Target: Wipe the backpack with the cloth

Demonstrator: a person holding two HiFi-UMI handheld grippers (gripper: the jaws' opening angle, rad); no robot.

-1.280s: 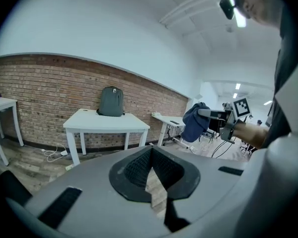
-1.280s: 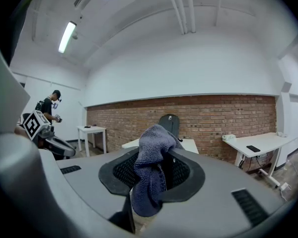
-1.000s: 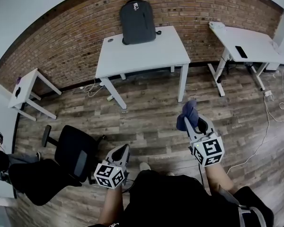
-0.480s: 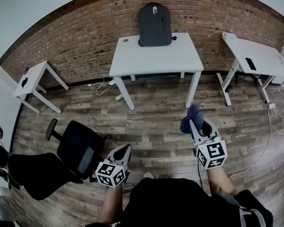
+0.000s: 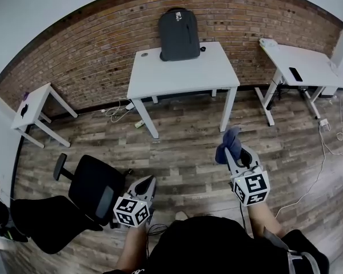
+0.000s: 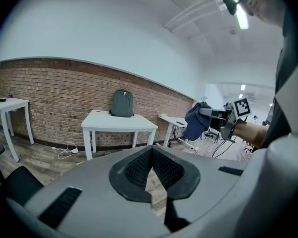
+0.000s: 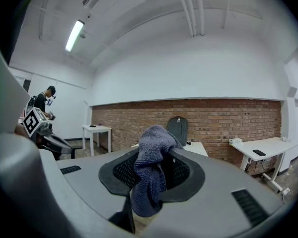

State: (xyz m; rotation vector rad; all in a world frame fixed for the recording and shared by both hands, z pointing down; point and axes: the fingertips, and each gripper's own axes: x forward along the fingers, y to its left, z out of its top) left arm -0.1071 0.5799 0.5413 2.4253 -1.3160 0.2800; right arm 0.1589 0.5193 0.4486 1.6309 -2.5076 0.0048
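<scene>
The backpack [image 5: 179,27] stands upright at the far edge of a white table [image 5: 183,76] and seems to lean on the brick wall [image 5: 86,56] behind it, probably so that it cannot fall and its front faces the room for wiping. Between the person and this table lies a wide strip of wooden floor [image 5: 183,147] with nothing on it, so the way forward is free. The near edge of the table and its two front legs are what the grippers must pass over to reach the bag. On the left, near the person, a black office chair [image 5: 91,187] is close beside the left gripper [image 5: 151,180], so there is less room on that side. The other white tables at the far left and far right are well apart from the path. The left gripper has its jaws pressed together with nothing between them, and I judge that it only waits. The right gripper [image 5: 230,152] is clenched on a blue cloth [image 5: 228,140], which bunches above the jaws and hangs down between them, ready to be brought to the backpack, which is far from it.
</scene>
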